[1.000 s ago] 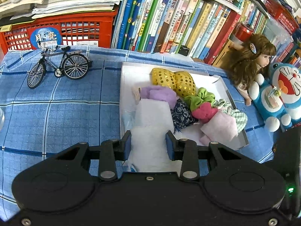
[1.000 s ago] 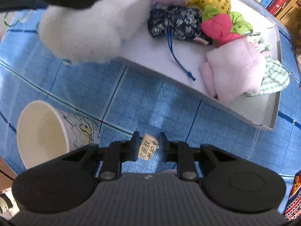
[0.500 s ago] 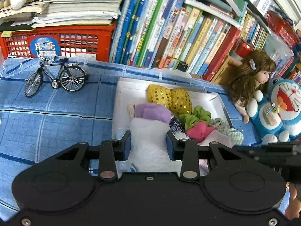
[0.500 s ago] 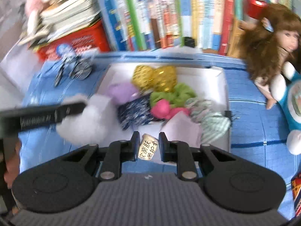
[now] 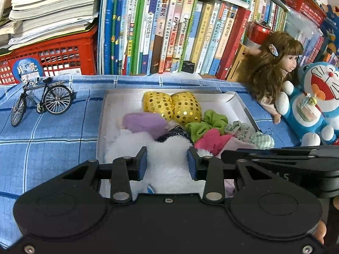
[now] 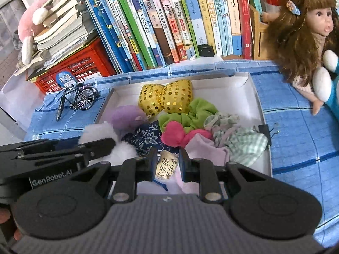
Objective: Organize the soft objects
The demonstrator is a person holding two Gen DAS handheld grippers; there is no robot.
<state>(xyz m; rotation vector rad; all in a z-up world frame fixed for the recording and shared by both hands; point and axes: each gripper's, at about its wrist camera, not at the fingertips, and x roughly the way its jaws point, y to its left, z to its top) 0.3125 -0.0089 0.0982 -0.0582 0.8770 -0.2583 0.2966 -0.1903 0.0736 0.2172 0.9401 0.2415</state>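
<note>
Your left gripper (image 5: 167, 164) fingers pinch the white fluffy toy (image 5: 169, 158), long axis along them, over the white tray (image 5: 101, 124)'s near-left corner. Purple plush (image 5: 144, 122) and dark floral pouch (image 6: 146, 137) crowd ahead. Right gripper (image 6: 168, 164) fingers clamp a small labelled packet (image 6: 166, 165).

A small black model bicycle (image 5: 41, 101) stands upright on the blue checked cloth (image 5: 48, 131), just in front of a red plastic crate (image 5: 53, 57) that bears a leaning stack of worn books (image 5: 53, 10). Beside the crate, a long row of upright books (image 5: 173, 29) fills the back. At the right, a brown-haired doll (image 5: 275, 67) leans near a red can (image 5: 257, 31), with a blue cartoon cat plush (image 5: 313, 105) just beside her. A pink plush (image 6: 29, 27) rests against the book stack.
</note>
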